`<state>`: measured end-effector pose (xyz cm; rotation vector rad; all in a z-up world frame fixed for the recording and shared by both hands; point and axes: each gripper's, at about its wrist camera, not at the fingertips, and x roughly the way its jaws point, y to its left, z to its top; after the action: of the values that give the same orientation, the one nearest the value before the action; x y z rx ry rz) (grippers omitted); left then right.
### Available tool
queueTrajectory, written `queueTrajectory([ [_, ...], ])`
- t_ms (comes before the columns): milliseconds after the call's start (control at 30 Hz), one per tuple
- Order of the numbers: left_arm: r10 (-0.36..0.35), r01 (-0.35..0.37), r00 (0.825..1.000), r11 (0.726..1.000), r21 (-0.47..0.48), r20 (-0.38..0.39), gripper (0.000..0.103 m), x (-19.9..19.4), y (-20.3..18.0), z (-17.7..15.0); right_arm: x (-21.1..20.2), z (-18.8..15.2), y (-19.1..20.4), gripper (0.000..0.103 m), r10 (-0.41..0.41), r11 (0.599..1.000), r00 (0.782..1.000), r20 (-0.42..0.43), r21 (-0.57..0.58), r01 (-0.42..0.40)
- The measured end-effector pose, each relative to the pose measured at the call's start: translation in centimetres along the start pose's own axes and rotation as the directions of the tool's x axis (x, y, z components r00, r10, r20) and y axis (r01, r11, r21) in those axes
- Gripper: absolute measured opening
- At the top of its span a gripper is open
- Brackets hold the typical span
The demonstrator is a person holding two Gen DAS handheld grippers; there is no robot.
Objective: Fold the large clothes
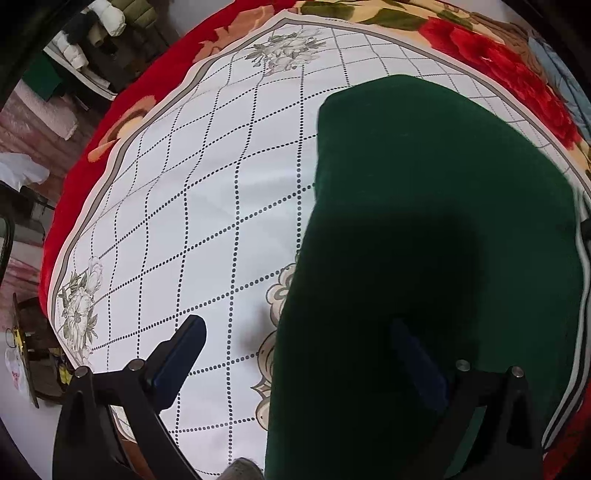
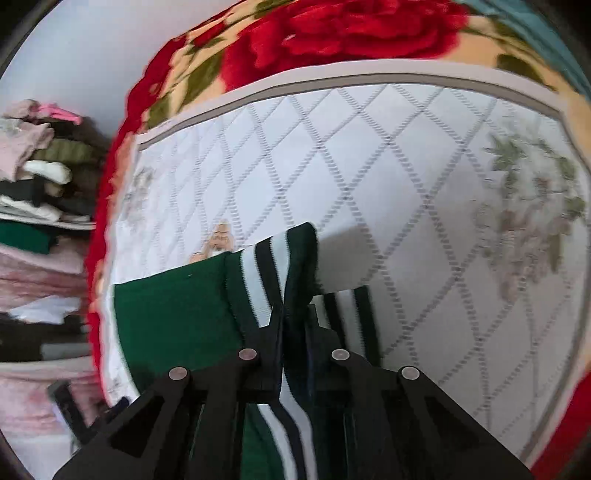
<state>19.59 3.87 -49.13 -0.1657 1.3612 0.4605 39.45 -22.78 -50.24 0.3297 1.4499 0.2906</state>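
A dark green garment (image 1: 424, 203) lies on a white cloth with a dotted diamond grid (image 1: 221, 184). My left gripper (image 1: 299, 339) hangs open above the garment's left edge. One finger stands over the white cloth and the other over the green fabric, with nothing between them. In the right wrist view the green garment (image 2: 173, 314) ends in a band of white and black stripes (image 2: 273, 266). My right gripper (image 2: 293, 314) is shut on that striped band, which folds up over the fingertips. The view is blurred.
The white cloth (image 2: 369, 166) covers a red flowered blanket (image 1: 129, 122) (image 2: 332, 33) whose border shows all round. Piles of folded clothes (image 2: 44, 177) sit beyond the blanket's left edge, and more clothes (image 1: 107, 22) at the far left.
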Motion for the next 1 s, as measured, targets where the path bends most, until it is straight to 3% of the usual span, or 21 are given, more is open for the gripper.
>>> queueTrajectory([
  [133, -0.004, 0.004, 1.000, 1.000, 0.007, 0.002, 0.103, -0.2, -0.3, 0.0, 3.9, 0.1, -1.3, 0.009, -0.074, 0.995, 0.994, -0.084, 0.065, 0.079],
  [267, 0.001, -0.001, 1.000, 1.000, 0.003, -0.006, 0.103, -0.2, -0.2, 0.1, 4.1, 0.9, -0.9, 0.013, -0.067, 0.995, 0.990, -0.125, 0.060, 0.075],
  [367, -0.027, 0.027, 1.000, 0.999, -0.025, -0.014, 0.103, -0.9, 0.6, 0.2, 2.7, 1.3, -2.2, 0.049, 0.028, 0.997, 0.987, -0.158, 0.081, -0.015],
  [433, -0.085, 0.085, 0.996, 0.994, -0.063, 0.000, 0.103, -2.0, 1.5, 0.2, 1.4, 0.6, -3.4, 0.095, 0.103, 0.993, 0.981, -0.165, 0.082, -0.090],
  [467, -0.119, 0.119, 0.993, 0.990, -0.079, 0.013, 0.103, -2.5, 2.0, 0.3, 0.8, 0.2, -3.9, 0.098, 0.128, 0.990, 0.978, -0.166, 0.076, -0.117],
  [533, -0.178, 0.181, 0.983, 0.978, -0.100, 0.039, 0.103, -3.3, 3.1, 0.4, 0.2, -1.1, -5.2, 0.098, 0.167, 0.986, 0.969, -0.183, 0.057, -0.159],
  [667, -0.278, 0.279, 0.960, 0.956, -0.092, 0.021, 0.103, -2.3, 3.8, 0.9, 2.5, -4.2, -6.9, 0.098, 0.265, 0.964, 0.919, -0.292, 0.059, -0.260],
  [733, -0.339, 0.337, 0.941, 0.938, -0.086, -0.009, 0.103, -0.7, 3.8, 1.2, 5.0, -5.4, -7.3, 0.100, 0.292, 0.955, 0.894, -0.340, 0.057, -0.290],
  [833, -0.407, 0.403, 0.911, 0.912, -0.076, -0.060, 0.103, 1.4, 3.4, 1.5, 7.6, -4.9, -6.8, 0.103, 0.327, 0.943, 0.879, -0.347, 0.058, -0.328],
  [900, -0.453, 0.447, 0.887, 0.891, -0.083, -0.093, 0.103, 2.8, 3.1, 1.9, 8.8, -3.7, -6.4, 0.103, 0.380, 0.924, 0.853, -0.357, 0.097, -0.371],
  [1000, -0.512, 0.505, 0.853, 0.858, -0.089, -0.098, 0.103, 3.9, 2.9, 2.5, 9.7, -3.1, -5.9, 0.103, 0.388, 0.920, 0.843, -0.372, 0.107, -0.376],
])
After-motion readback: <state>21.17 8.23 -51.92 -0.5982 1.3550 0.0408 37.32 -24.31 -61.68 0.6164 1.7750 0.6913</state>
